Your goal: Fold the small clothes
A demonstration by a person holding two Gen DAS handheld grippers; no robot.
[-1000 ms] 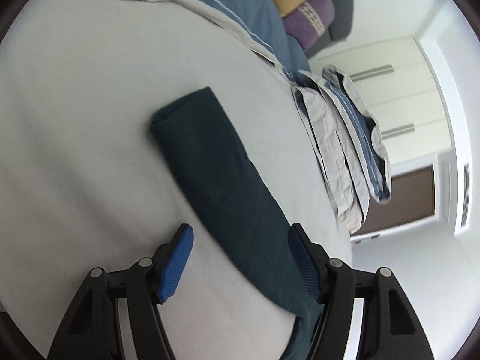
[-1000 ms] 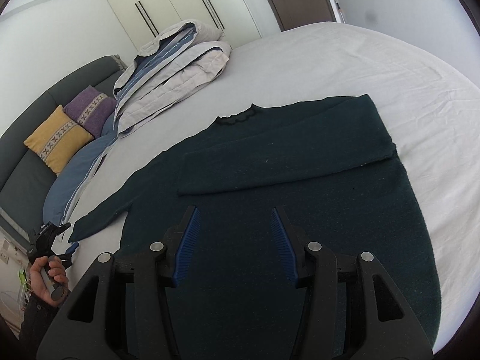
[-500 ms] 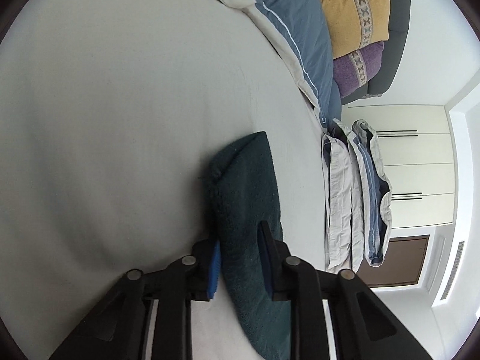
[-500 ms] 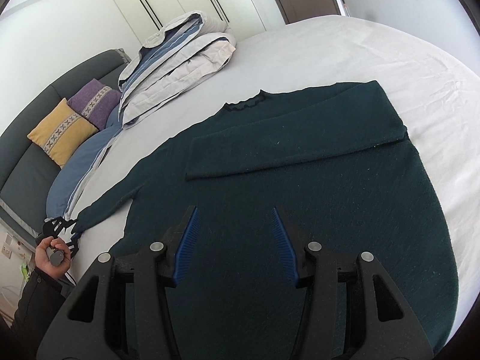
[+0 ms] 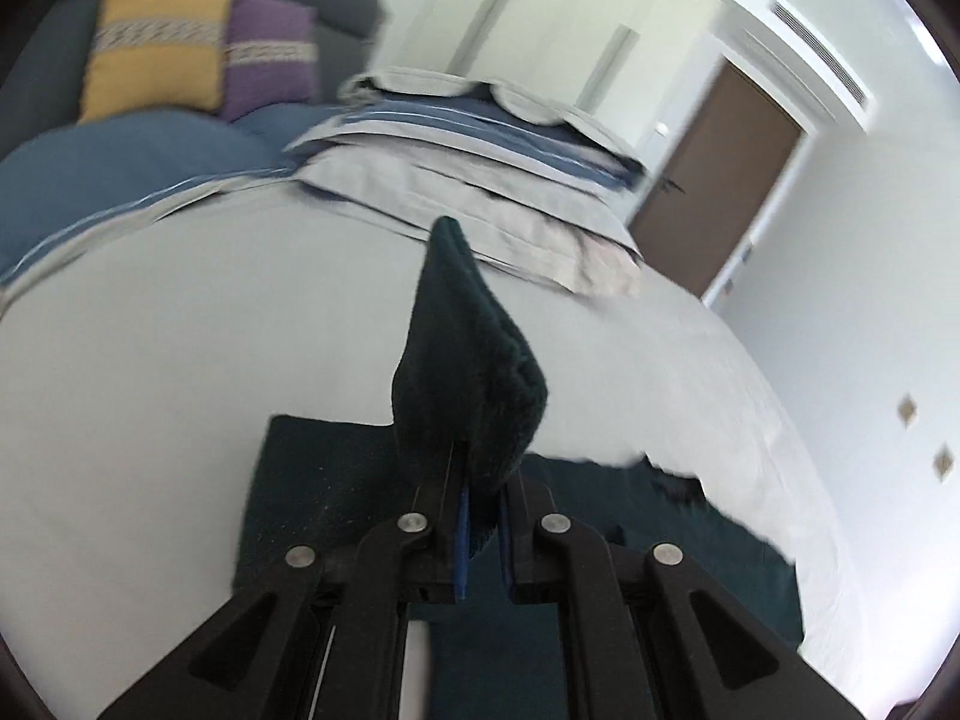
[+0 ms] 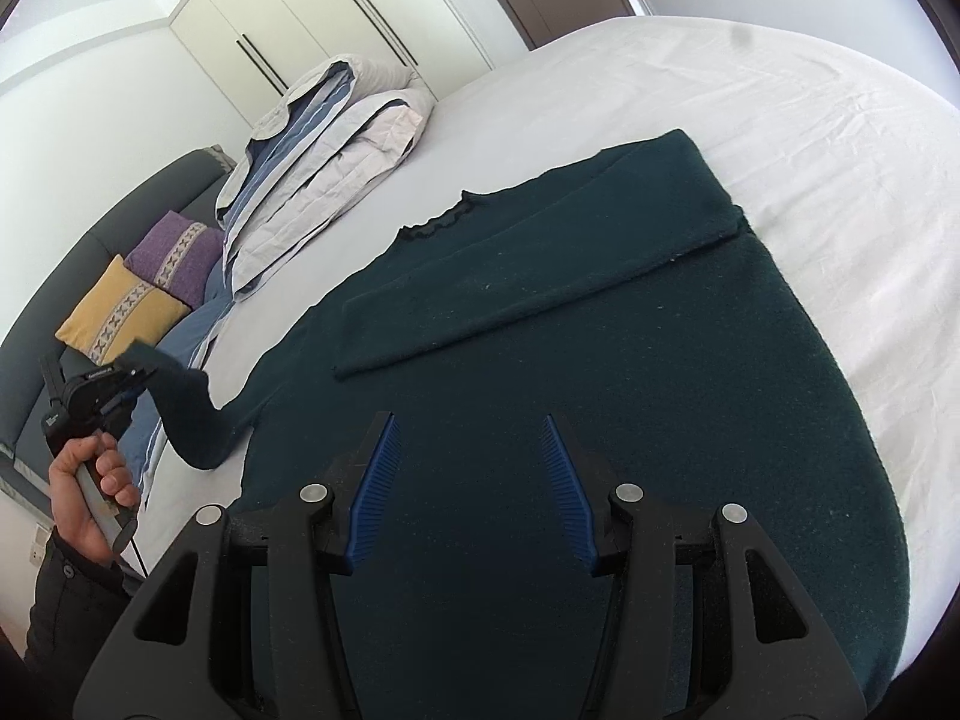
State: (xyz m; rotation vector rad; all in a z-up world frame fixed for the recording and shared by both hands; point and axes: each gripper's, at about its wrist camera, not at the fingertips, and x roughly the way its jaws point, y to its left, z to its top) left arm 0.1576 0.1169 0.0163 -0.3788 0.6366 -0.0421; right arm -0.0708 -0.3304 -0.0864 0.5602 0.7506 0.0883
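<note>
White bed sheet [image 6: 780, 120], bedroom. Dark green sweater [image 6: 600, 360] flat on it, one sleeve folded across chest. Other sleeve [image 5: 474, 372] lifted, clamped in left gripper [image 5: 480, 510]. Right gripper [image 6: 474, 480] above sweater's body, jaws apart, holding nothing. Folded duvet [image 6: 324, 162] beyond.

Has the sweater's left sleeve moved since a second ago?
Yes. The left gripper has shut on the sleeve and lifted its end off the white bed sheet, towards the sweater body.
</note>
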